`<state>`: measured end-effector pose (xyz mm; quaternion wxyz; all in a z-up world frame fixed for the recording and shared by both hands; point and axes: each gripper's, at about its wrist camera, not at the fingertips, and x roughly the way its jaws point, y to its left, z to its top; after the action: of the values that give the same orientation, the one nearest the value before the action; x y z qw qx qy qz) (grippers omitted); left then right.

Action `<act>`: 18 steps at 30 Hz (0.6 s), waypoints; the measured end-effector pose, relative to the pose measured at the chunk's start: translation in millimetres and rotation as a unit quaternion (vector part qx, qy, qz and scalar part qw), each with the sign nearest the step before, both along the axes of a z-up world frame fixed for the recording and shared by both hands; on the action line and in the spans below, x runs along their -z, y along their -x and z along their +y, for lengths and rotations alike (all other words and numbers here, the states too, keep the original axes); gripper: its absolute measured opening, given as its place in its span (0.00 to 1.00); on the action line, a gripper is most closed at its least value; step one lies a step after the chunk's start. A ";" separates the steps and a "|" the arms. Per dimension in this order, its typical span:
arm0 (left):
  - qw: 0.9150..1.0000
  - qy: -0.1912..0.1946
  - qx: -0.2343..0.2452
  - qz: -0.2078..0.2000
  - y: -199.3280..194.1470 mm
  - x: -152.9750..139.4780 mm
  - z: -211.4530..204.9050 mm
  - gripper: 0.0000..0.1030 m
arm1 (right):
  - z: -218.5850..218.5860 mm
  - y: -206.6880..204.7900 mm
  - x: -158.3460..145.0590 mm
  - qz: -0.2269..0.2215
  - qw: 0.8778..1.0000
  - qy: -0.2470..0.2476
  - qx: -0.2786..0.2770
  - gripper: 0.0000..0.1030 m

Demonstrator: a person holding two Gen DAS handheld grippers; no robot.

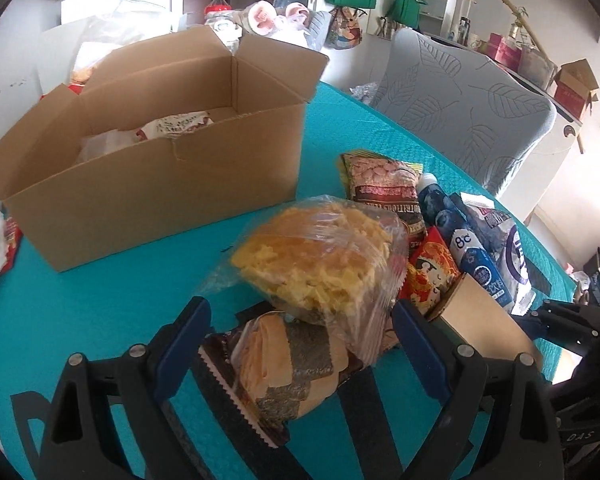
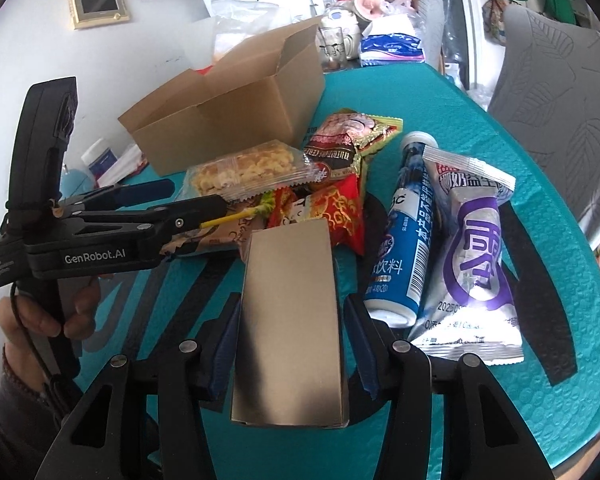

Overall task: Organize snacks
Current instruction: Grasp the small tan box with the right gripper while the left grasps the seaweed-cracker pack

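An open cardboard box (image 1: 152, 184) stands on the teal table, with white wrappers inside; it also shows in the right wrist view (image 2: 228, 120). My left gripper (image 1: 300, 316) is open around a seaweed bread roll pack (image 1: 284, 364), below a clear bag of yellow pastry (image 1: 316, 260). In the right wrist view the left gripper (image 2: 196, 200) reaches into the snack pile from the left. My right gripper (image 2: 292, 320) is open, its jaws on either side of a plain tan carton (image 2: 292, 328) without clearly touching it.
A brown nut bag (image 2: 340, 148), a red snack pack (image 2: 336, 216), a blue drink bottle (image 2: 404, 232) and a white-purple pouch (image 2: 472, 256) lie on the teal table (image 2: 540, 208). A grey leaf-pattern chair (image 1: 460, 108) stands behind. Clutter sits beyond the box.
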<state>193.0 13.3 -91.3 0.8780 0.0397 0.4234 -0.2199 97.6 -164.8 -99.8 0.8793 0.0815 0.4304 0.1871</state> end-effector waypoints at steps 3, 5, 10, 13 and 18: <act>1.000 -0.009 0.016 0.015 0.0 7.5 -6.2 0.91 | -0.5 -1.3 0.2 0.002 1.000 -0.002 -0.003 0.49; 0.999 -0.001 0.028 0.020 1.3 8.3 -6.9 0.91 | 0.2 -1.2 0.0 0.002 1.000 0.000 -0.004 0.49; 0.998 0.019 0.035 0.051 7.1 15.2 -4.1 0.91 | 1.3 -1.5 0.3 -0.003 1.000 0.005 -0.005 0.49; 0.998 0.011 0.040 0.041 17.9 14.9 -5.8 0.91 | 3.5 -0.9 0.6 -0.005 1.000 0.013 -0.005 0.49; 1.000 -0.007 0.013 0.024 30.8 12.4 -4.8 0.70 | 7.3 -1.0 1.1 -0.003 1.000 0.019 -0.006 0.49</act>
<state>162.2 8.5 -103.7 0.8645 0.0460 0.4450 -0.2292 98.6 -157.6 -100.9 0.8806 0.0618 0.4321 0.1844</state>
